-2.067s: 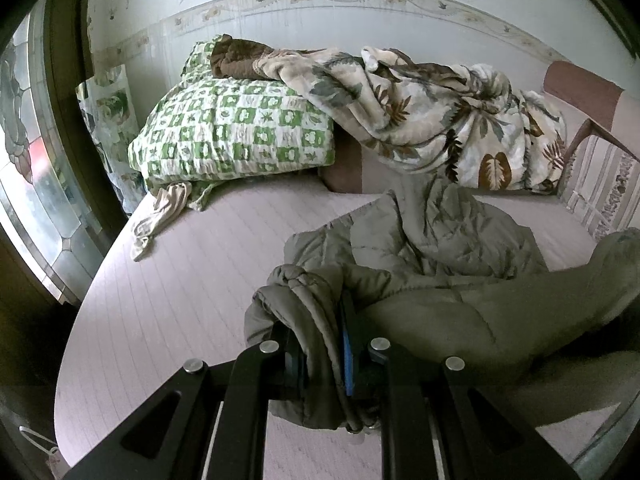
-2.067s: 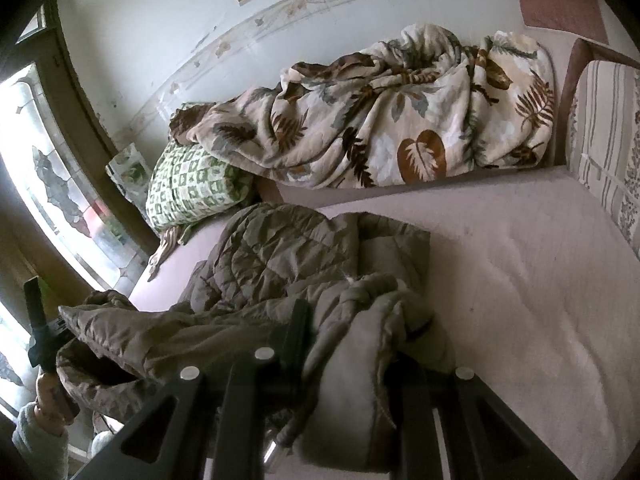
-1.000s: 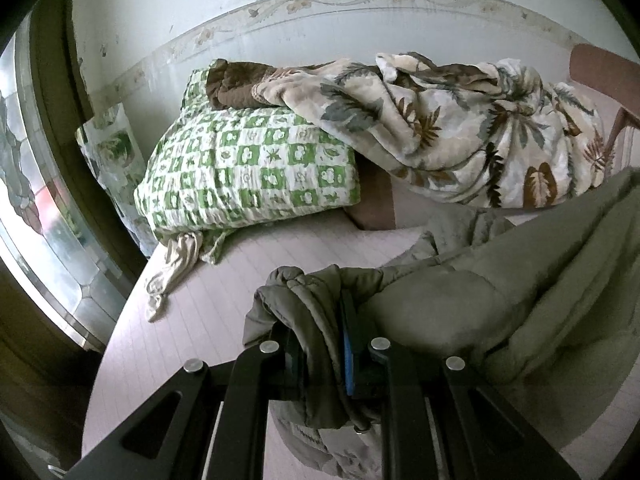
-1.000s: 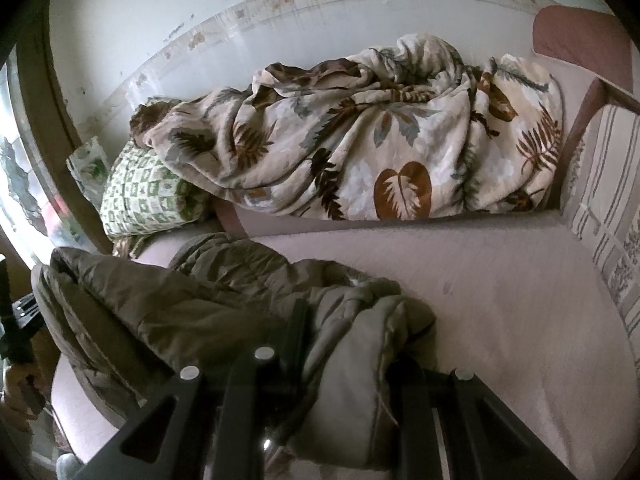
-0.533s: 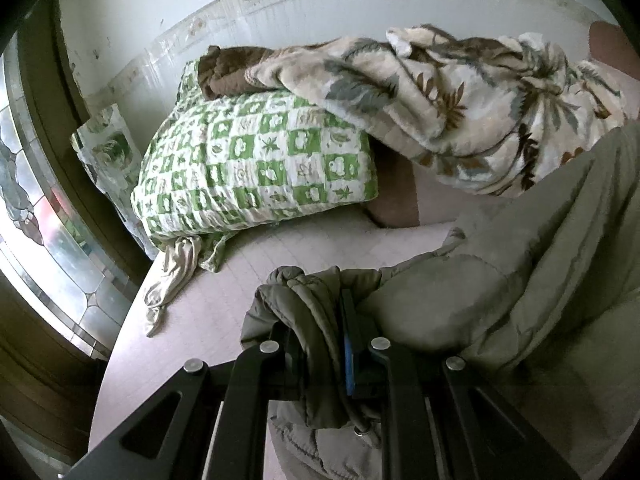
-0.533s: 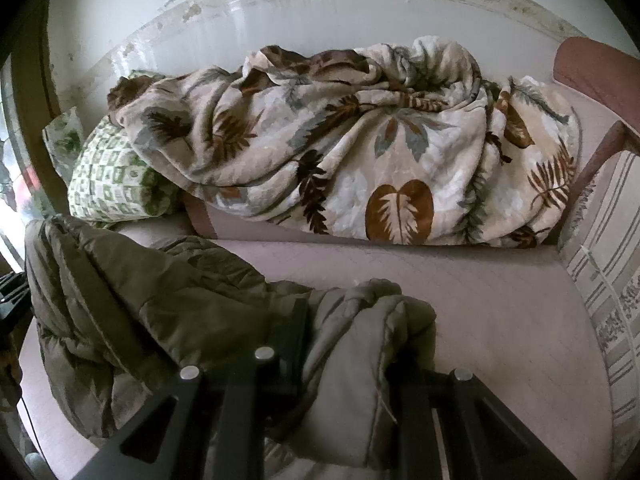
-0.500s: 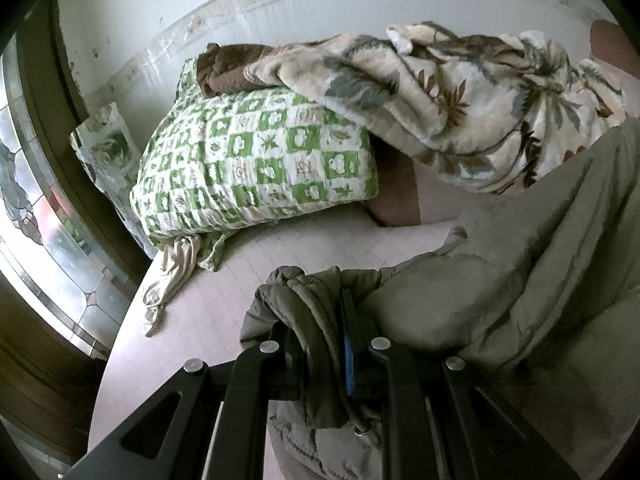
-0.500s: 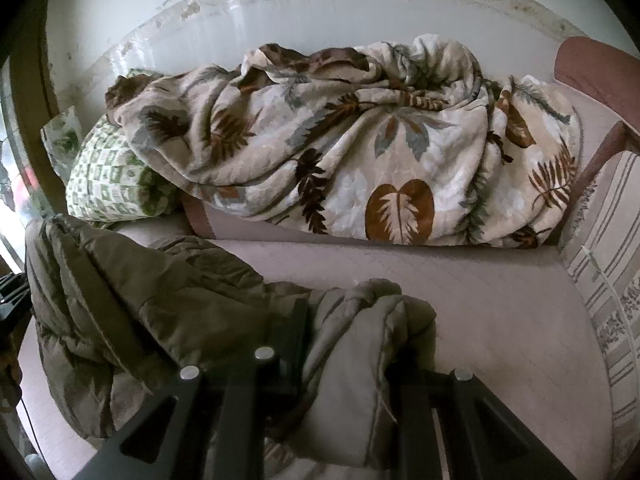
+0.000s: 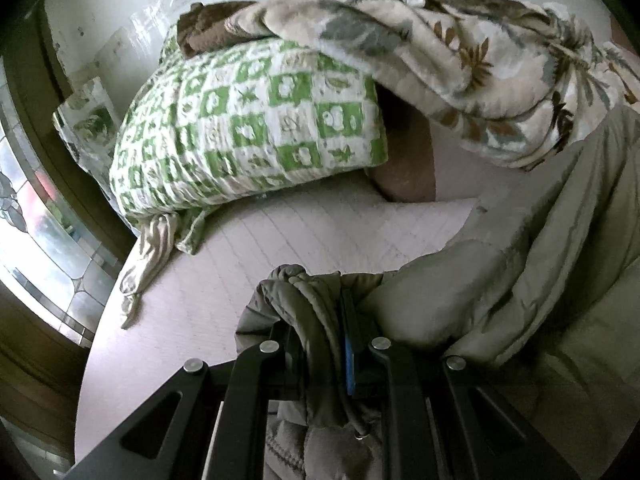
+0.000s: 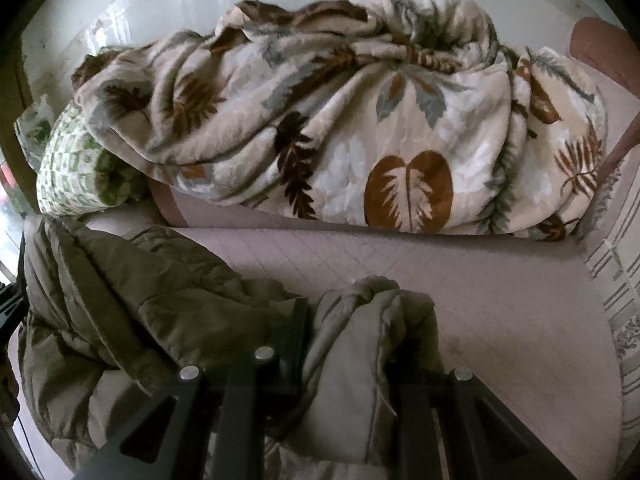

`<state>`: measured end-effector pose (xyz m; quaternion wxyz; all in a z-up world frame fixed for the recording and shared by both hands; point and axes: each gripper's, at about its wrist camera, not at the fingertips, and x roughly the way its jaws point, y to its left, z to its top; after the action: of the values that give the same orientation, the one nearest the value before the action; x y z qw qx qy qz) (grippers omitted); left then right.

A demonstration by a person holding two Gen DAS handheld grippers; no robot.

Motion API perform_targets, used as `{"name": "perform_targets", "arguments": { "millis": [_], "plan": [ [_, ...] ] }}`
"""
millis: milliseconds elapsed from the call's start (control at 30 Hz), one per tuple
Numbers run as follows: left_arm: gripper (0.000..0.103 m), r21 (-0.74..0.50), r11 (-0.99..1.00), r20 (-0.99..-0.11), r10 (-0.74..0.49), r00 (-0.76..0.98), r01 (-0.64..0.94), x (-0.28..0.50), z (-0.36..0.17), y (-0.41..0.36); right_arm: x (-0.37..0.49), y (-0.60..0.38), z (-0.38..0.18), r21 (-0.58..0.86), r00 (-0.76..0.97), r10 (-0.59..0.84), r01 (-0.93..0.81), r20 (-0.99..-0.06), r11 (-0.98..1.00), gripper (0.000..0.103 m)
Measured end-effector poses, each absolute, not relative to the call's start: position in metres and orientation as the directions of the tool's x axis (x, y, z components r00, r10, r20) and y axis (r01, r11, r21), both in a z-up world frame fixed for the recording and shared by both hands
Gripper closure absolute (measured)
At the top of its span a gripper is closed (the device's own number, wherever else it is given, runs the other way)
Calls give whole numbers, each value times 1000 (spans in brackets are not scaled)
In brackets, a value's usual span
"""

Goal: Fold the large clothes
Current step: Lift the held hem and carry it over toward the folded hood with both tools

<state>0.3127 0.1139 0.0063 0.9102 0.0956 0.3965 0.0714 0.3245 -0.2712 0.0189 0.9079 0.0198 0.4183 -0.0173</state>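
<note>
Left gripper (image 9: 326, 320) pinched tight on a bunched edge of the olive quilted jacket (image 9: 540, 280), lower centre of left view; fabric wraps the jaws, tips hidden. Right gripper (image 10: 348, 320) likewise clamped on a thick fold of the same jacket (image 10: 132, 292), lower centre of right view; right finger buried under cloth. Jacket spans between both, draped over the pinkish sofa seat (image 10: 500, 292); its lower part cut off at frame bottom. Behind: green checked pillow (image 9: 248, 132) upper left, leaf-print blanket (image 10: 340, 120) heaped on top, partly covering it. Both frames motion-blurred. Stained-glass window (image 9: 36, 216) at left edge, cropped.
</note>
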Motion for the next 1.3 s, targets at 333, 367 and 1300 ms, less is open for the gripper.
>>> {"name": "perform_targets", "arguments": {
  "millis": [333,367,1300],
  "plan": [
    [85,165,985,-780,161,604,-48,345,-32,122,365,-275,-25,31,557,-14,71,-830,997,84],
    [85,163,986,-784,157,601,-45,348,-35,122,368,-274,-29,28,547,-15,71,-837,997,84],
    [83,48,999,-794,53,605,-25,350,-44,127,370,-299,-47,252,570,115,167,-814,953,79]
  ]
}}
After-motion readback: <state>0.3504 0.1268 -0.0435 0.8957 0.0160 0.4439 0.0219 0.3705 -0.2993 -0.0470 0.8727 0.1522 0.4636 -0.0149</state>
